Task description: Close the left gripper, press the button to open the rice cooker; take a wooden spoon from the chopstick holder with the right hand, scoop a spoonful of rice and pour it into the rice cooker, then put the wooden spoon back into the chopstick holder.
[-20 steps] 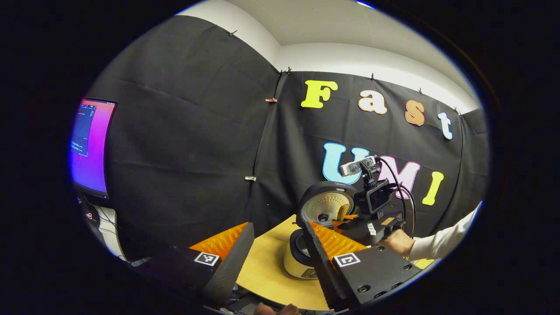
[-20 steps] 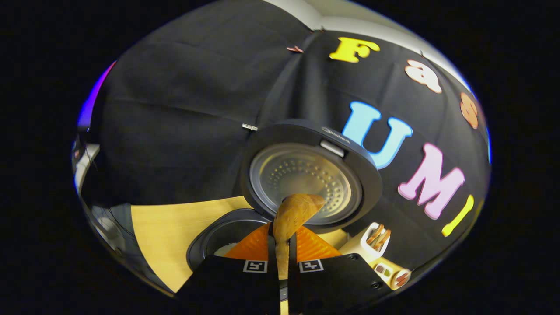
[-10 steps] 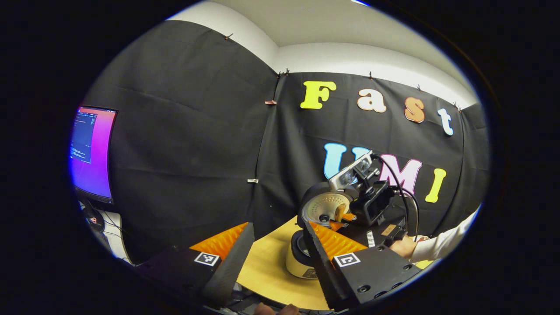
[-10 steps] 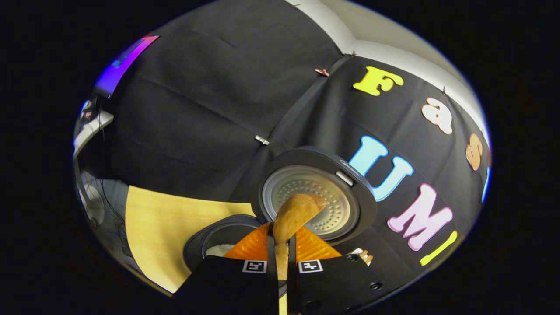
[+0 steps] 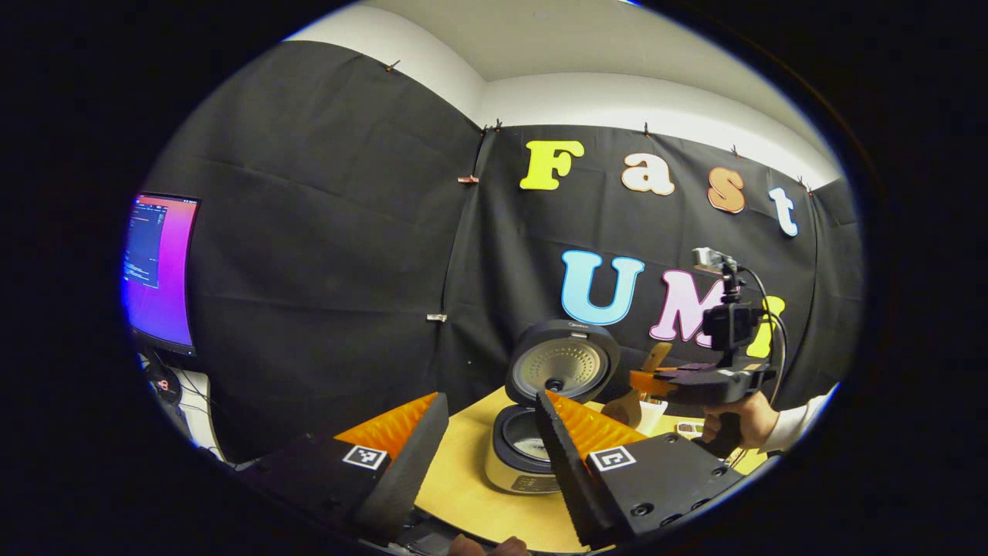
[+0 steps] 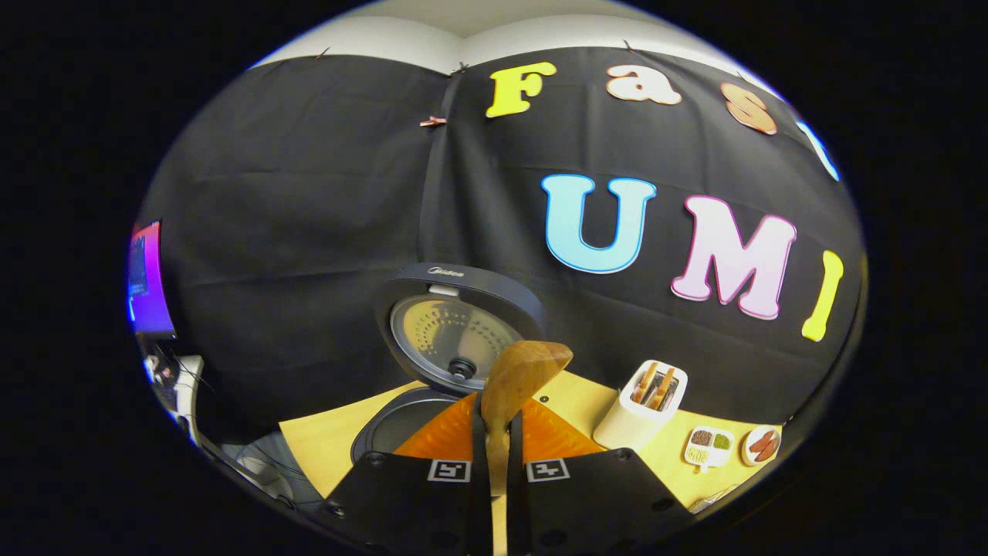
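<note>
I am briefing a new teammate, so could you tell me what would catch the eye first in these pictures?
The wooden spoon stands out first, clamped between the right gripper fingers with its bowl raised at the centre of the right gripper view. Just behind it, the rice cooker sits with its lid swung up. To the right on the table stands the white chopstick holder; the left gripper hangs open nearer the camera.

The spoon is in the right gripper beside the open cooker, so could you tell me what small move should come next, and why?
Probably carry the spoon rightward to above the holder and lower it in. The right gripper is shut on it, its bowl looks empty, and the cooker stands open to the left.
</note>
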`<state>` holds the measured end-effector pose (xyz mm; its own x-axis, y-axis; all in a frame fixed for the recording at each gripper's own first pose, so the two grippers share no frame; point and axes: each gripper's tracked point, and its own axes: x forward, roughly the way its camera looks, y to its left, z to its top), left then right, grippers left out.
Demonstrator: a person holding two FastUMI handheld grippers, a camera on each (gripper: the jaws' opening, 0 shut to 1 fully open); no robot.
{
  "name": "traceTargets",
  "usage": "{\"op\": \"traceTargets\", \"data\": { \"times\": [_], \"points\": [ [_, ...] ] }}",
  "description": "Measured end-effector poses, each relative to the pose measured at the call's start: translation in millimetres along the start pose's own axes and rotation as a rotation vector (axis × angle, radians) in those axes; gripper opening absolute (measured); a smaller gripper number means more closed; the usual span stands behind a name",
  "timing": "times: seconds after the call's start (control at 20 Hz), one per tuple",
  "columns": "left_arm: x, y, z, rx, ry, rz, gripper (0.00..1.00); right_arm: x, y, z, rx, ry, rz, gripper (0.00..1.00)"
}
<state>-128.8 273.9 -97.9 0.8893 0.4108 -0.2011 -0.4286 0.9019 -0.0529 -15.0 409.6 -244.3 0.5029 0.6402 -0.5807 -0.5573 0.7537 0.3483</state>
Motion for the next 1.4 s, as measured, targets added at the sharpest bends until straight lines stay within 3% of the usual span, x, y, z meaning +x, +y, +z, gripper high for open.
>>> {"op": "traceTargets", "data": {
  "times": [0.25, 0.6, 0.75, 1.1, 1.25, 1.4],
  "points": [
    [8.3, -43.3, -3.7, 0.004, 0.012, -0.03, 0.8, -52.6, -81.7, -7.8, 0.179, 0.016, -0.048, 0.11],
    [13.4, -112.2, -18.2, 0.019, 0.049, -0.077, 0.8, -134.8, -266.2, -70.1, 0.426, 0.047, -0.312, 0.11],
    [14.1, -137.8, -22.8, 0.027, 0.068, -0.084, 0.8, -158.5, -325.1, -98.0, 0.501, 0.052, -0.395, 0.11],
    [2.8, -178.4, -37.9, 0.119, 0.126, -0.084, 0.81, -191.2, -422.6, -161.5, 0.672, 0.051, -0.531, 0.11],
    [-0.6, -190.8, -42.4, 0.177, 0.156, -0.094, 0.81, -197.7, -449.4, -192.2, 0.726, 0.08, -0.591, 0.11],
    [0.2, -198.8, -41.7, 0.21, 0.164, -0.097, 0.8, -187.7, -460.6, -218.8, 0.734, 0.125, -0.604, 0.12]
  ]
}}
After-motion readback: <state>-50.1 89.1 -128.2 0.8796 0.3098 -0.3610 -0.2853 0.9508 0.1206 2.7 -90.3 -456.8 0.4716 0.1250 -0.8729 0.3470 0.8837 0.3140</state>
